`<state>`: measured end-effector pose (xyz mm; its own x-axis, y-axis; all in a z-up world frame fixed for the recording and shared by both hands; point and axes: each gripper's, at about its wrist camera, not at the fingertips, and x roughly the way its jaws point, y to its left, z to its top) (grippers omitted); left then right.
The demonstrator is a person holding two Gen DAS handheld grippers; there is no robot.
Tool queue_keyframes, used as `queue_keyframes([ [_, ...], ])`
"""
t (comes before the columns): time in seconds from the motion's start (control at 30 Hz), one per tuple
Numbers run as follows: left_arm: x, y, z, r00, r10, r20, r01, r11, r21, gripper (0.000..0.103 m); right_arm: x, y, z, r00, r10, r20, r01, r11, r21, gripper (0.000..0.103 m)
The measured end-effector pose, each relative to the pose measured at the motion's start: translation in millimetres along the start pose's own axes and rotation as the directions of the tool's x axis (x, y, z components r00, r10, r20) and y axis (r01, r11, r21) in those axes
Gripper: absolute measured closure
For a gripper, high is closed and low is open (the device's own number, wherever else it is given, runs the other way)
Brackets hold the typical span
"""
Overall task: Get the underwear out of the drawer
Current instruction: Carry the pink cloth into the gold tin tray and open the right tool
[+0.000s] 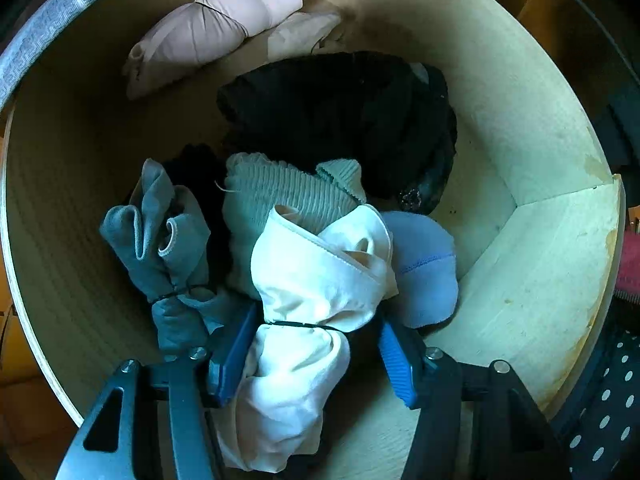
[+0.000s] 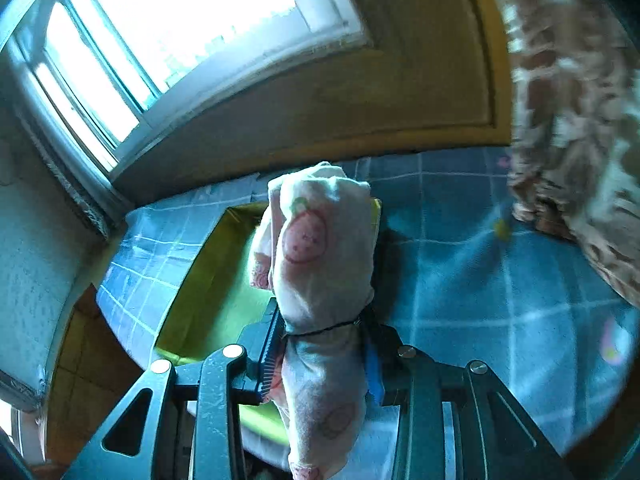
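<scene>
Two views, no shared content. Left wrist view only: looking straight down into pale wooden drawer (image 1: 532, 280), full of rolled underwear bundles. White bundle tied with thin black band (image 1: 316, 280) at lower centre, sitting between blue ribbed pads (image 1: 234, 356) of left gripper (image 1: 316, 360). Jaws partly spread, roughly half way; left pad touching or just beside the cloth, right pad standing apart with a dark gap. Not pinching as far as can be seen. Grey-blue bundle tied with black band (image 1: 160, 248) just left of white one. Pale green ribbed bundle (image 1: 276, 192) behind it, light blue rounded piece (image 1: 424, 268) to its right, black bundle (image 1: 352, 120) at centre, pink padded piece (image 1: 216, 28) at upper left of frame. Polka-dot fabric (image 1: 604, 408) outside drawer at lower right.

Right wrist view only: no drawer visible. Right gripper (image 2: 324, 356) pressed together, pinching white bundle with pink strawberry print (image 2: 316, 248) near its black tie, bundle standing up past the fingertips at frame centre, clear of everything below. Behind it: yellow-green open box (image 2: 204, 280) at centre left, resting on blue checked bedspread (image 2: 480, 260). Bright window (image 2: 160, 32) at upper left, brown wooden headboard (image 2: 380, 92) at upper centre, brown patterned fabric (image 2: 572, 120) at upper right. Background blurred.
</scene>
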<state>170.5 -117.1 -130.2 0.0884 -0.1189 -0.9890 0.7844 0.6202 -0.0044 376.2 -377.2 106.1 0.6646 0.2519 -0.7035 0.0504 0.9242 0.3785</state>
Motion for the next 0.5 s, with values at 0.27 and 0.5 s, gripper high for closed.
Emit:
queue_keyframes([
  [0.27, 5.6, -4.5, -0.8, 0.999, 0.033, 0.000, -0.033, 0.999, -0.024, 0.043, 76.7, 10.0, 29.6, 0.995, -0.047, -0.094, 0.050, 0.998, 0.039, 0.066],
  [0.5, 9.8, -6.8, 2.2, 0.999, 0.033, -0.019, -0.033, 0.999, -0.014, 0.043, 121.4, 17.8, 33.7, 0.970, -0.183, -0.158, 0.187, 0.982, 0.009, 0.066],
])
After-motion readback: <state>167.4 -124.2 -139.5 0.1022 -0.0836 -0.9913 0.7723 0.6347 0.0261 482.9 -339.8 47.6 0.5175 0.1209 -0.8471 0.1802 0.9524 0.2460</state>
